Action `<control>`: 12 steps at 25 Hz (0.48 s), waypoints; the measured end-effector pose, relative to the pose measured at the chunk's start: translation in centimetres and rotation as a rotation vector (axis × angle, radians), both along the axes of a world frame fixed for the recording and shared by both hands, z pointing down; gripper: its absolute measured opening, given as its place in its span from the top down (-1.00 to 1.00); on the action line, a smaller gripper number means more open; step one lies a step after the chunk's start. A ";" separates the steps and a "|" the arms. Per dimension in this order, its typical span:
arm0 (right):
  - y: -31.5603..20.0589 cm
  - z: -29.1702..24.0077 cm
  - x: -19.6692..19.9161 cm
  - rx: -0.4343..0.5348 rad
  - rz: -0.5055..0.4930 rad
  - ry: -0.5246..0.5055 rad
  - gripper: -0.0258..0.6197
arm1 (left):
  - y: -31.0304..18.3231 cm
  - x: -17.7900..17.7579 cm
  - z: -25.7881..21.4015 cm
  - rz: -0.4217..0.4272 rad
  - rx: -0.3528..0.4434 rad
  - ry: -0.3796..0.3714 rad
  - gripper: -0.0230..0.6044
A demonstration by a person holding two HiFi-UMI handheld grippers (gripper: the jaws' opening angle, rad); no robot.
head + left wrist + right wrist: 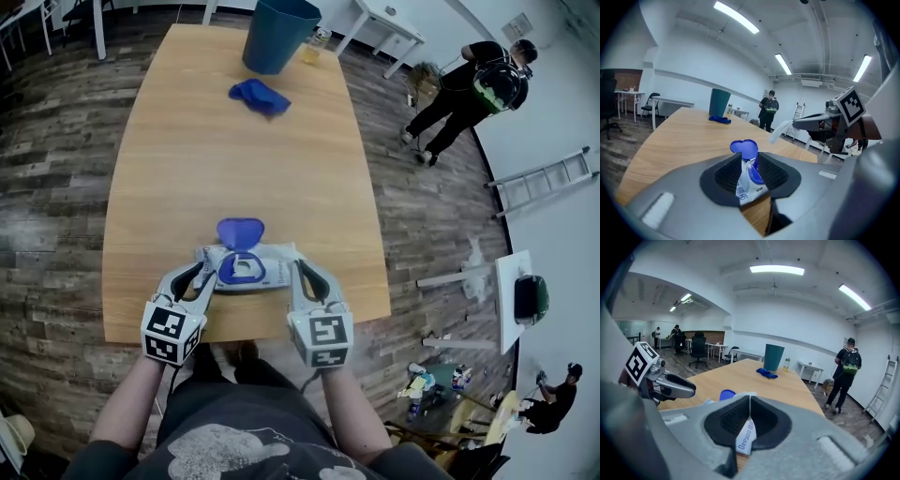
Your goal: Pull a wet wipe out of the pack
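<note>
At the lower left of the head view, the person's left forearm (131, 403) reaches up and forward. Its left tongs (208, 275) angle in towards the centre and slope gently down to the counter (178, 150). These tongs stand apart. Their own view shows the left end of the pack (270, 269) in the gap between the pads, and the pads do not clearly press on it.

The one pack lies flat in the lower centre of the head view, close to the near edge of the counter. Its single blue lid (239, 232) is flipped open towards the far side.

Just right of the pack, the right forearm (354, 417) mirrors the left. The right tongs (298, 266) also tilt inward and down. They are closed, pinching a thin white printed edge at the pack's right end, and that edge hangs below the pads in their own view.

There are two tongs, and each carries one marker cube, so there are two cubes (172, 330).

At the top centre of the head view, well apart from the pack, lie one blue cloth (260, 96), one blue bin (278, 33) and one bottle (317, 45) beside the bin.

Off the counter there are two people, one at the upper right (473, 89) and one at the lower right (561, 394). One ladder (544, 181) lies on the floor at the right.
</note>
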State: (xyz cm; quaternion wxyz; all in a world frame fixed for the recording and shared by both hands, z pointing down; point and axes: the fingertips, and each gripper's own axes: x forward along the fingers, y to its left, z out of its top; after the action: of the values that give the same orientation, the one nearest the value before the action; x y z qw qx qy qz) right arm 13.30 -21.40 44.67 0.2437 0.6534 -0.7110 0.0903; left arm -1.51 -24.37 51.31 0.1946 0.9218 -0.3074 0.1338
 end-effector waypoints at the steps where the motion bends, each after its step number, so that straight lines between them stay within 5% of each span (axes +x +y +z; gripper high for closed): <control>1: 0.3 -0.3 0.2 0.006 0.005 -0.009 0.92 | 0.1 -0.2 -0.5 -0.008 0.010 0.004 0.52; 12: 6.5 -0.4 1.6 0.041 -0.085 -0.056 0.92 | 6.4 -1.4 -5.9 -0.177 0.103 0.042 0.87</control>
State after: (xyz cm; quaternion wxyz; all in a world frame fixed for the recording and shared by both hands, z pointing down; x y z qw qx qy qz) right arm 14.92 -14.93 44.31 0.2140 0.6247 -0.7463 0.0833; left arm -2.87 -17.95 45.40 0.1645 0.9024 -0.3898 0.0810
